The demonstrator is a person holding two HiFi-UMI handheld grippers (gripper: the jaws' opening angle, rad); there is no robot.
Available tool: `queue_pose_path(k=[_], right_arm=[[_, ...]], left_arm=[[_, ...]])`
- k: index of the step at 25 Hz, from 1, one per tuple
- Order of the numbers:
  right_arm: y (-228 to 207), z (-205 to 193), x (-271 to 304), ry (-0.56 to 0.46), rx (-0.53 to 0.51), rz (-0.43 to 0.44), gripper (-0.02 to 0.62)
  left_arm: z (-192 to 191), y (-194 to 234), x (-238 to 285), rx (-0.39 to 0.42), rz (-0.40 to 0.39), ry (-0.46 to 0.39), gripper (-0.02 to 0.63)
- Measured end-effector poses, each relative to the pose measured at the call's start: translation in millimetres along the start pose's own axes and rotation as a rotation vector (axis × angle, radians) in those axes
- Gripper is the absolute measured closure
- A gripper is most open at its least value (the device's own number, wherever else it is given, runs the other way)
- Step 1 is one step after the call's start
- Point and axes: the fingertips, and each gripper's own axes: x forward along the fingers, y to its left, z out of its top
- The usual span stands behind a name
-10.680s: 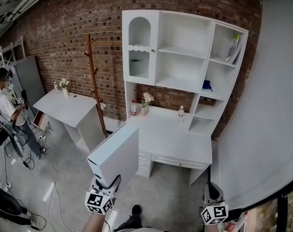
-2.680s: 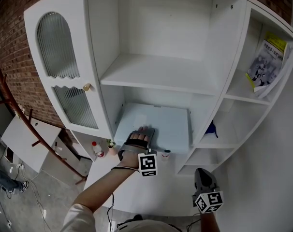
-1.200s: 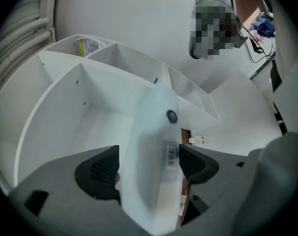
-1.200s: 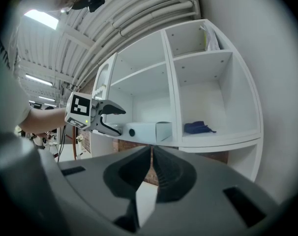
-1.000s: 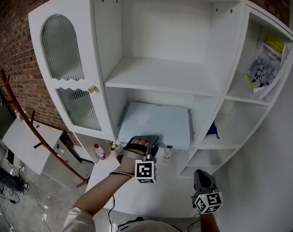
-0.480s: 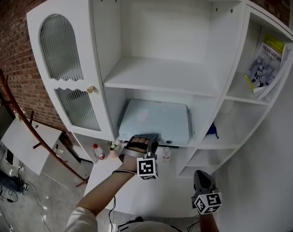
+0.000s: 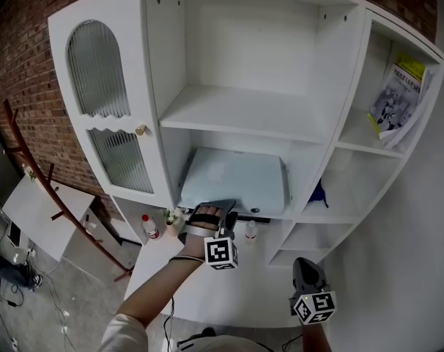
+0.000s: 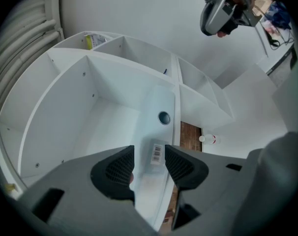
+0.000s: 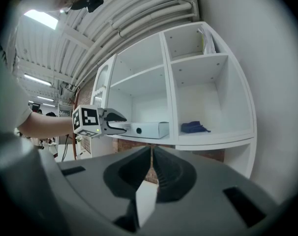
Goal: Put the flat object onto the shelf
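Left gripper (image 7: 218, 213) has just been closing and now pinches the near edge of the flat box (image 7: 237, 182). The box lies on the shelf (image 9: 154, 141), long axis running off toward twelve o'clock, so the push looks straight in. Right gripper (image 9: 152, 151), jaws together and empty, hangs at five o'clock, well apart.

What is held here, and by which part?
The left gripper, whose jaws have just been closing, grips the flat white box by its front edge near the barcode label. The right gripper is shut on nothing.
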Motion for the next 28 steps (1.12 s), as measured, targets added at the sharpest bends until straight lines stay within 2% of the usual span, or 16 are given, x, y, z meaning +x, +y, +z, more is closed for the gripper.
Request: queue_pose_path(k=[4, 12, 16, 18, 28], right_arm=[[3, 2, -4, -0.009, -0.003, 0.02, 0.561], [15, 1, -4, -0.014, -0.006, 0.061, 0.561], [19, 2, -6, -0.017, -0.008, 0.061, 0.561], [20, 3, -9, -0.019, -0.012, 0.056, 0.561], [30, 6, -26, -0.05, -0.052, 0.075, 0.561]], left_arm=[[-1, 1, -24, -0.137, -0.001, -0.028, 0.403], [-16, 10, -80, -0.405, 0.078, -0.065, 0.44], [-28, 13, -106, -0.564, 0.129, -0.098, 0.502], [-35, 9, -116, -0.628, 0.141, -0.108, 0.511], [-60, -27, -154, -0.929, 0.095, -0.171, 0.535]])
